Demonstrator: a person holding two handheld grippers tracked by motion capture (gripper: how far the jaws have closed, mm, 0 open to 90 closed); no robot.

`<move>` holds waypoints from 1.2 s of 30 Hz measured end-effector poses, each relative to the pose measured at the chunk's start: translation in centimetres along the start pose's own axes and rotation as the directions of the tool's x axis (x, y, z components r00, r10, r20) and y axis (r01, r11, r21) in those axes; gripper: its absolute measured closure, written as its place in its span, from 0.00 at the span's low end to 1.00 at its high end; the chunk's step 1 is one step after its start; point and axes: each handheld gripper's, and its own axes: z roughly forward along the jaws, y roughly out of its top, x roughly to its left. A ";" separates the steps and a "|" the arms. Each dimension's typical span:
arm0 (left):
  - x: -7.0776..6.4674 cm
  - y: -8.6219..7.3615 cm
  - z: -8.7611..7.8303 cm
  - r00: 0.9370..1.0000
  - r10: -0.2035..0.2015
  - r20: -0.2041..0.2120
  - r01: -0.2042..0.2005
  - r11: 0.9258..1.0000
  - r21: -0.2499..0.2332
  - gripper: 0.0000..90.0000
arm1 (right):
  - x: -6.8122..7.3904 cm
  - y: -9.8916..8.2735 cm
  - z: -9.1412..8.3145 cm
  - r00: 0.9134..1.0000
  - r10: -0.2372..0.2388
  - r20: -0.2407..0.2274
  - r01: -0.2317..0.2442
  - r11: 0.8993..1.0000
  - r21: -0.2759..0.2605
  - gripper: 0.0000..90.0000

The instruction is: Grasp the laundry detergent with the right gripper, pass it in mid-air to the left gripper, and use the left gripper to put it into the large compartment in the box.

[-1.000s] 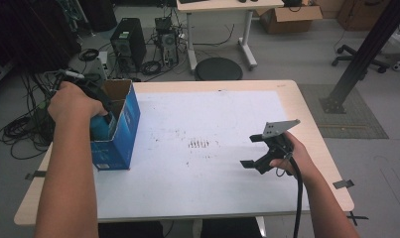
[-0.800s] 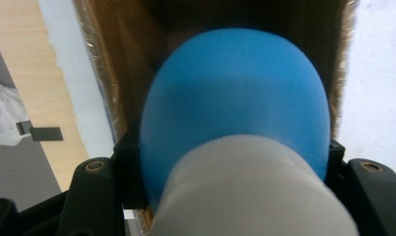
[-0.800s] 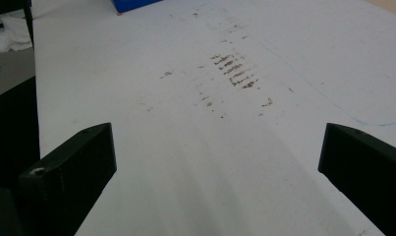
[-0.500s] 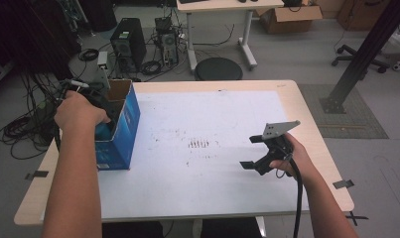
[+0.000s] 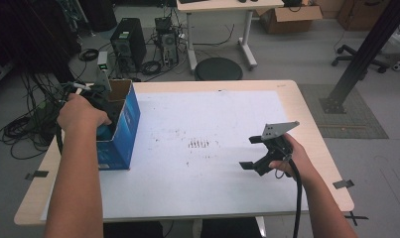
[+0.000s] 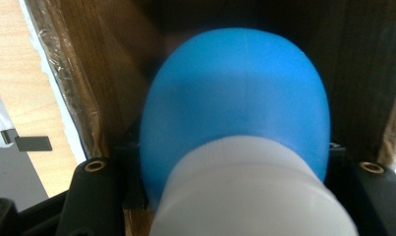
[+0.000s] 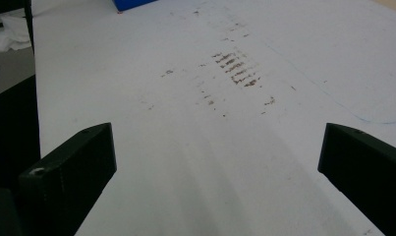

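- The table spans the middle of the high view; its white top carries a patch of dark scuff marks at centre, seen again in the upper middle of the right gripper view.
- A blue box with brown cardboard inside stands at the left of the table, open at the top; its inner walls fill the edges of the left gripper view.
- The left hand covers most of the left gripper at the box mouth in the high view, so the jaws are hidden there.
- In the left gripper view a blue bottle with a white cap sits between the two jaws, inside the box; it is blurred, its bottom end cut off by shadow. The jaws appear closed against its sides, though the contact points are partly hidden.
- The right gripper is at lower right of the high view, held in the right hand, well apart from the box. Its jaws stand wide apart with nothing between them, over bare tabletop.
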 end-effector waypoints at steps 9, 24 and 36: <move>0.2 0.0 0.6 1.000 -0.009 0.005 0.009 1.000 -0.012 0.42 | -0.1 -0.1 0.2 1.000 0.001 -0.001 -0.001 1.000 0.002 0.01; 0.0 0.2 0.7 1.000 -0.007 -0.006 0.007 1.000 -0.003 0.42 | -0.1 0.0 0.0 1.000 0.003 0.003 -0.003 1.000 -0.003 0.01; 0.2 0.0 0.7 1.000 -0.012 0.003 0.012 1.000 -0.010 0.42 | 0.0 0.1 0.0 1.000 -0.005 0.002 0.005 1.000 -0.009 0.01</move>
